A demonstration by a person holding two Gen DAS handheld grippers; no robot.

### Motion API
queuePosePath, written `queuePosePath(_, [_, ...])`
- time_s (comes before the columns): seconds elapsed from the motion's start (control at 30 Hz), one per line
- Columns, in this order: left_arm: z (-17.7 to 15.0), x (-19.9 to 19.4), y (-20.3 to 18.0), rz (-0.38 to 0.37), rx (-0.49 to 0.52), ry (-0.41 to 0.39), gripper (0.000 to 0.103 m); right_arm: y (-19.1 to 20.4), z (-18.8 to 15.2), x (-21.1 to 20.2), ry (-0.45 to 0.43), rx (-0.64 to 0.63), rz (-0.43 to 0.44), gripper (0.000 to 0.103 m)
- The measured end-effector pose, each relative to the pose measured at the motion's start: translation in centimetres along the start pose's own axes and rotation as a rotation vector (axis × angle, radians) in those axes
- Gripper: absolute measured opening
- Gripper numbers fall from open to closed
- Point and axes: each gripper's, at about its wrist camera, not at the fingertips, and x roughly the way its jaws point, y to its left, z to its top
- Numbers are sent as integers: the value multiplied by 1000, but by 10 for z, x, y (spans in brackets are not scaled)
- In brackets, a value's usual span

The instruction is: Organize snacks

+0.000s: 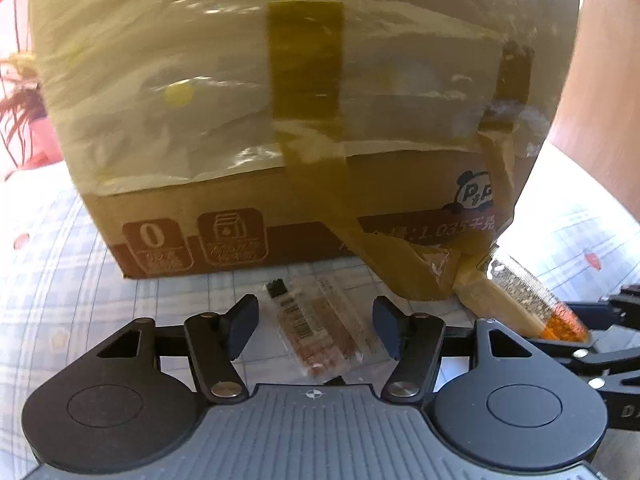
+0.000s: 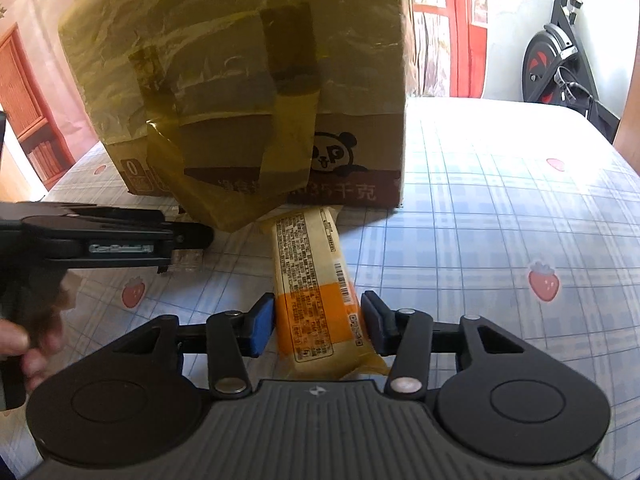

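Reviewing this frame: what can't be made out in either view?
- Box top and inside: cut off by the upper edge in the left wrist view; tape and film cover its front.
- Small packet print: blurred, left wrist view.
- Yellow-orange packet near end: hidden behind the right hand-held gripper body.

Ahead of both sets of jaws stands a brown box [image 2: 352,160] with a darker red-brown band along its base, pale printed icons, a black-and-white panda mark, and olive-yellow tape [image 2: 294,92] over glossy clear film. Between the left gripper [image 1: 316,326] pads lies a clear packet [image 1: 320,328] showing reddish-brown contents and a black barcode. Between the right gripper [image 2: 318,326] pads lies a pale yellow bar [image 2: 316,280] with an orange band and black print. The pads [image 2: 260,328] are dark blue, the gripper bodies black and grey. Under everything, the cloth [image 2: 500,220] is white with a pale blue plaid and red strawberries.
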Motion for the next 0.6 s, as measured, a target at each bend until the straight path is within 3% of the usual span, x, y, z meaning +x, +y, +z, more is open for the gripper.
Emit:
queuePosePath(0.1, [-3,-1,-6,6,22,-13,61,-1,1,0,1,7,5,49])
queuePosePath(0.27, [-11,-13,-2,-45,40,-24,49,-1,1,0,0,12,7,49])
queuePosePath(0.6, [-40,-50,21,-180,94,12,48,4,-3,-4,12,17,20,47])
